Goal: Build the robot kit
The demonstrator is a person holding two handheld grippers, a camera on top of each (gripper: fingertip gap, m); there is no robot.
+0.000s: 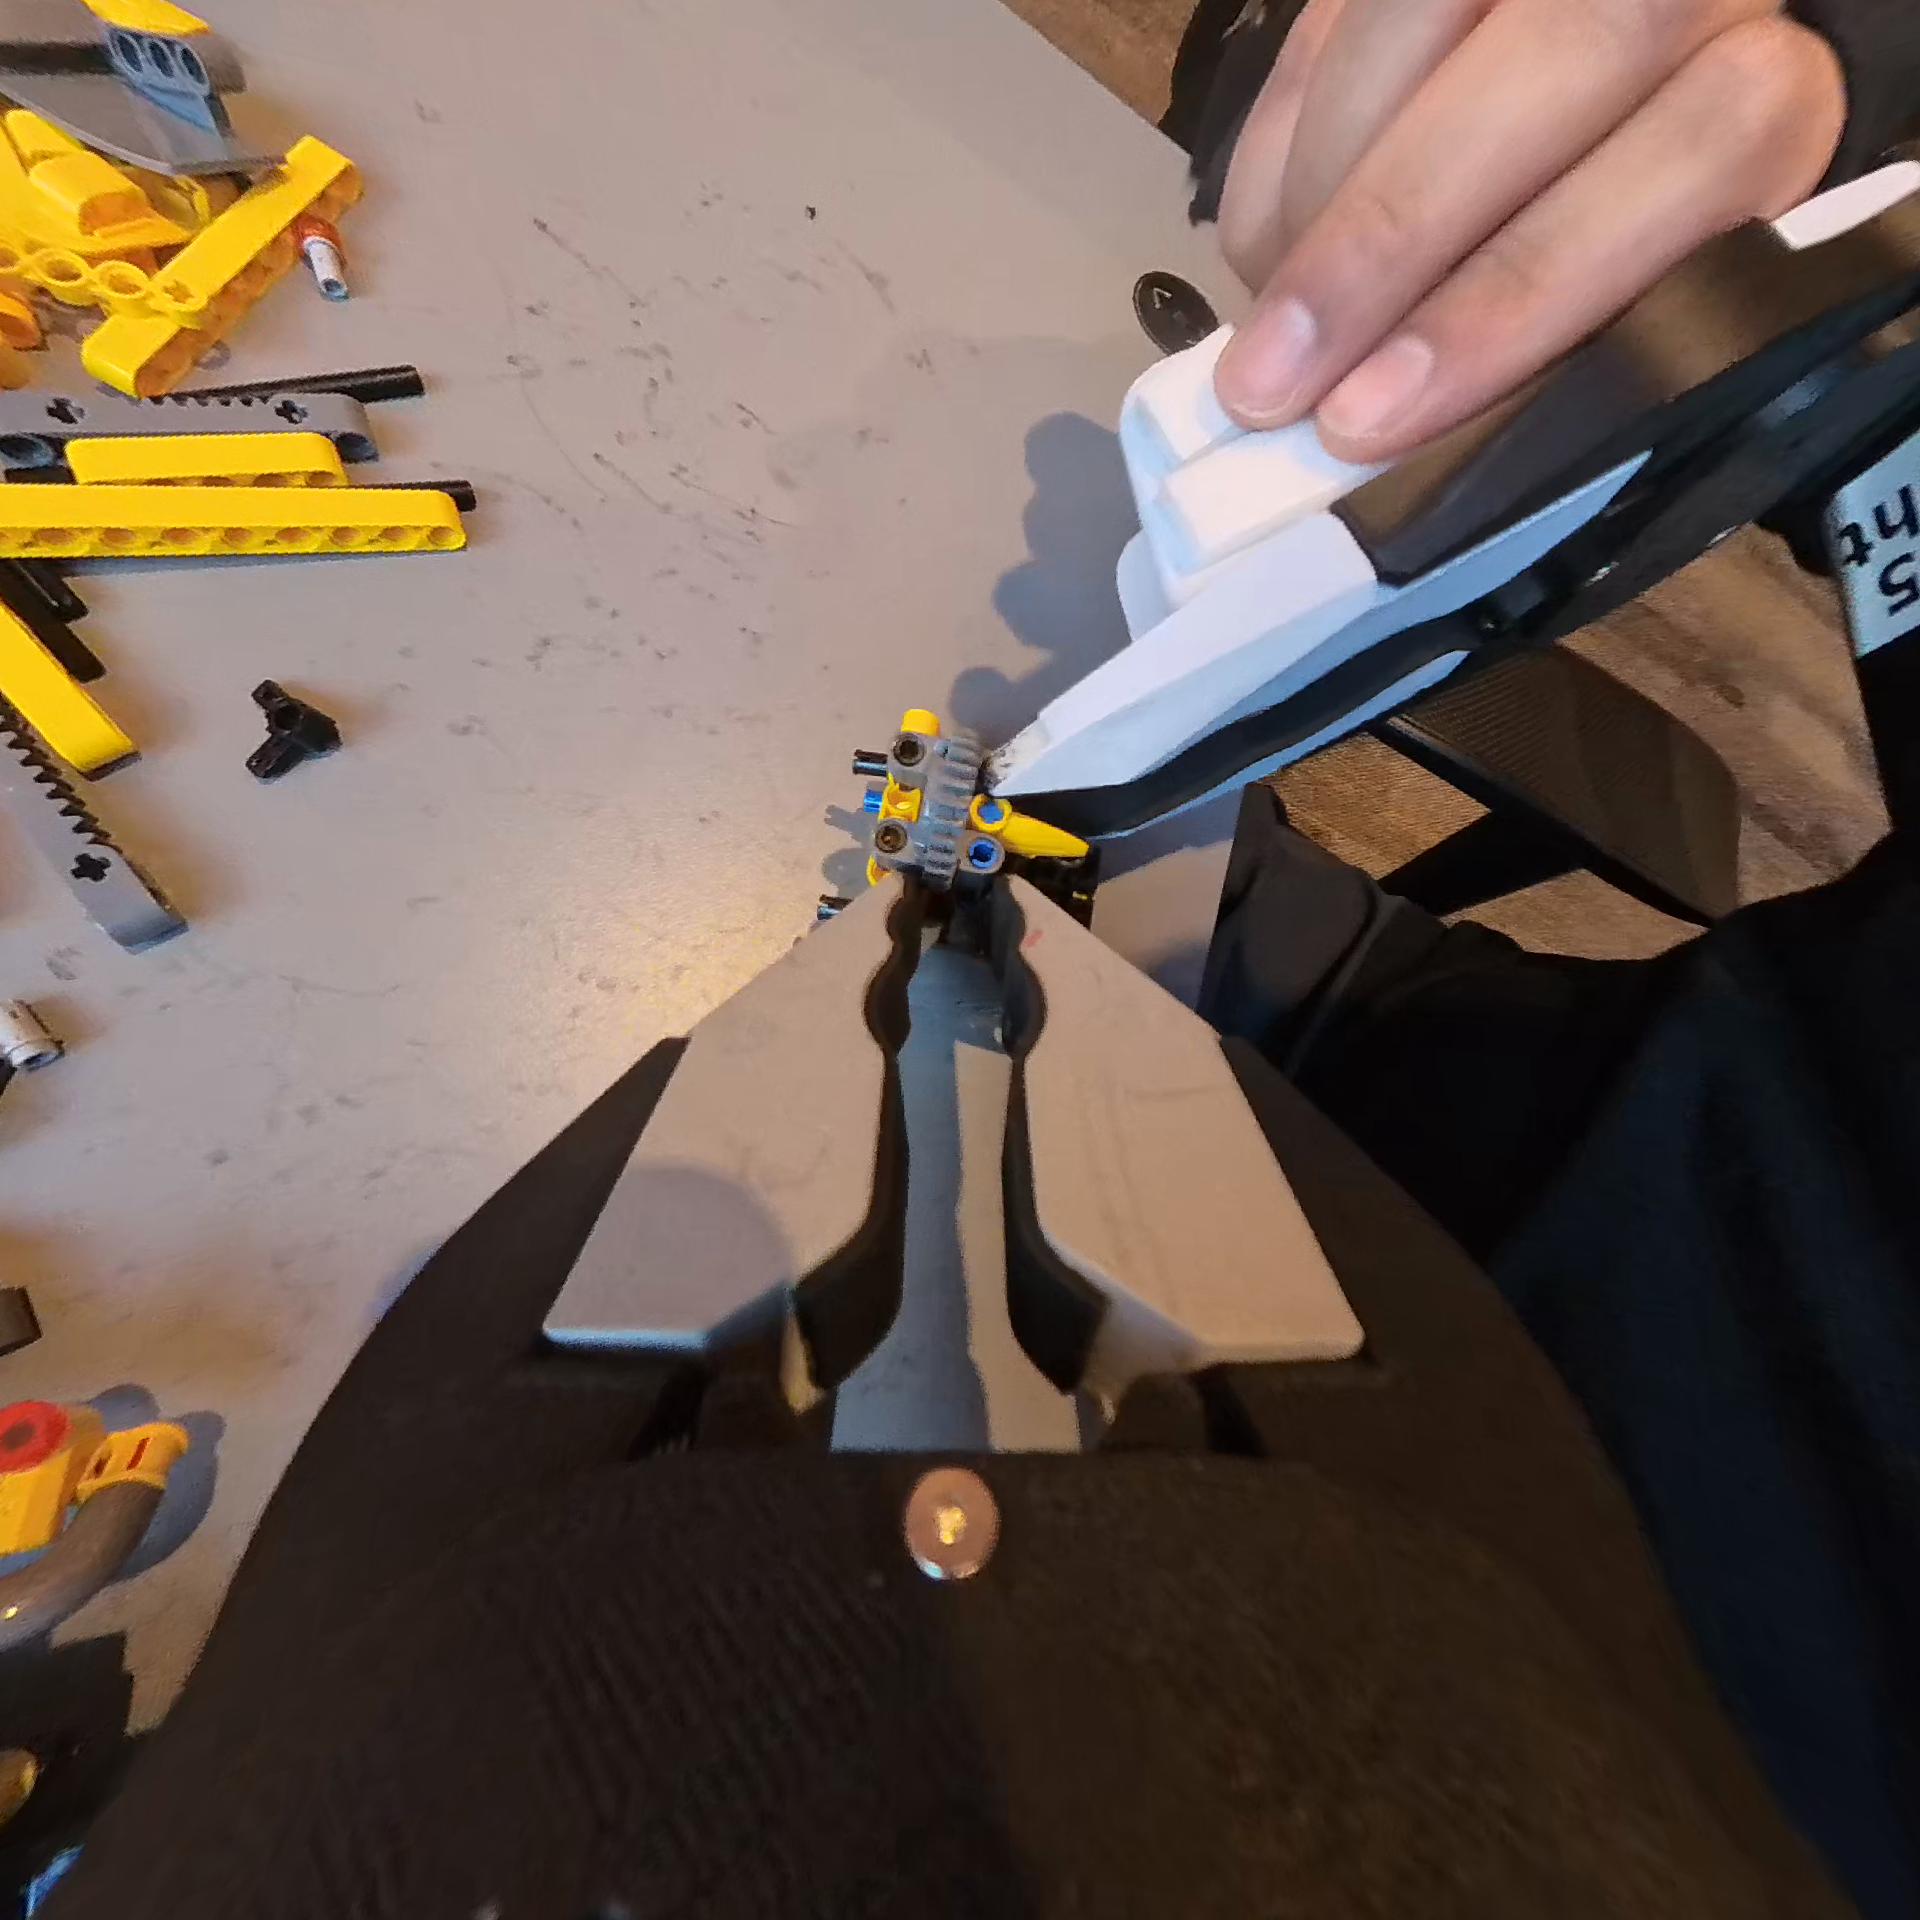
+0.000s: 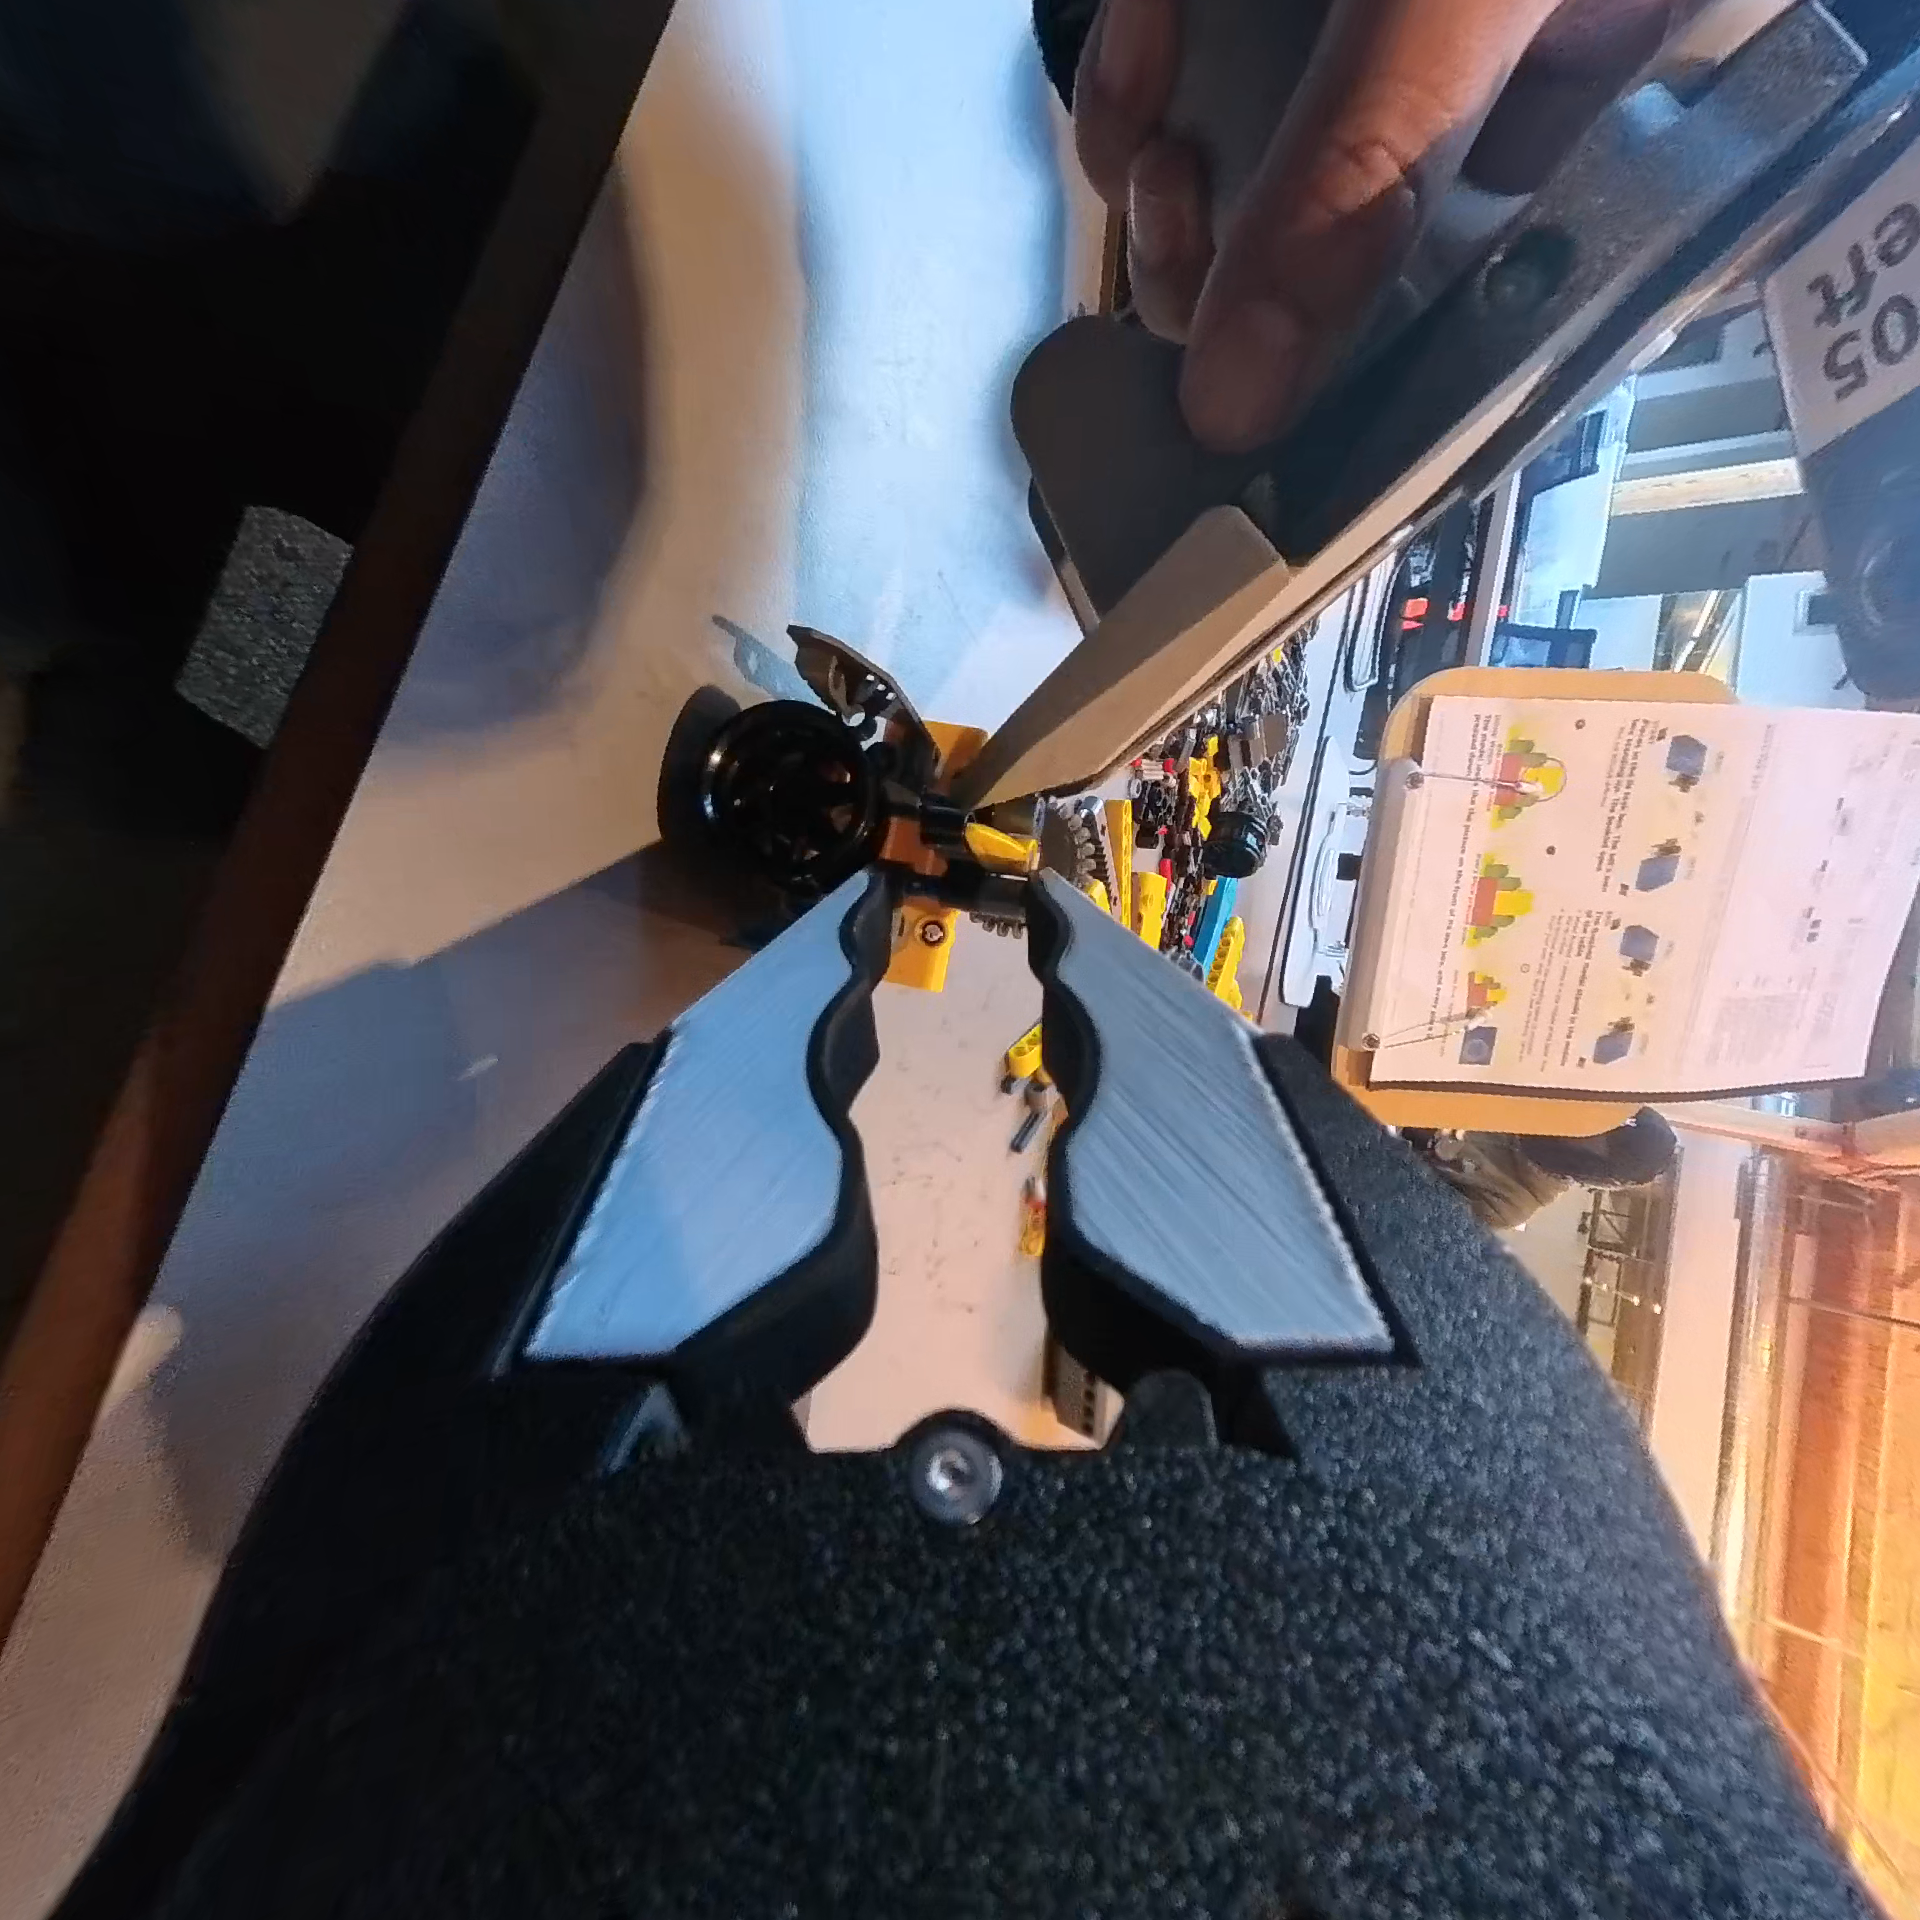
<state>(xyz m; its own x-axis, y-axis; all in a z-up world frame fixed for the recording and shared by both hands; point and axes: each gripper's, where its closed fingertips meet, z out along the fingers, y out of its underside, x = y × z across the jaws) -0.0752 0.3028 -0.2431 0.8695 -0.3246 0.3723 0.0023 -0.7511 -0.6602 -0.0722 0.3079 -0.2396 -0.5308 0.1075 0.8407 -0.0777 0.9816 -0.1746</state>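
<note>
Clamping the small brick assembly [image 1: 940,821] with my left gripper [image 1: 951,914]: its fingers are nearly together on the black base of the piece, which juts out past the tips, at the near edge of the grey table [image 1: 675,312]. Holding it low down like that leaves the grey toothed part, the blue pins and the yellow pointed piece [image 1: 1029,831] exposed, I'd judge so they can be worked on from the other side.

My right gripper [image 2: 956,883] comes in from that side. In its own view the jaws are parted, one finger either side of the same assembly [image 2: 977,842], tips near it. Can't tell if either pad actually touches. In the left wrist view the tip of one right finger [image 1: 1023,764] sits against the grey toothed part, just above the yellow point.

Right wrist view also shows a black wheel [image 2: 779,810] and a yellow block [image 2: 920,945] close to the held piece; whether they're attached to it, can't tell.

Loose parts lie to the left, well clear of both grippers: long yellow beams [image 1: 229,520], a grey toothed rack [image 1: 83,831], a small black connector [image 1: 291,727]. An instruction sheet [image 2: 1621,894] on a board stands past the far end of the table.
</note>
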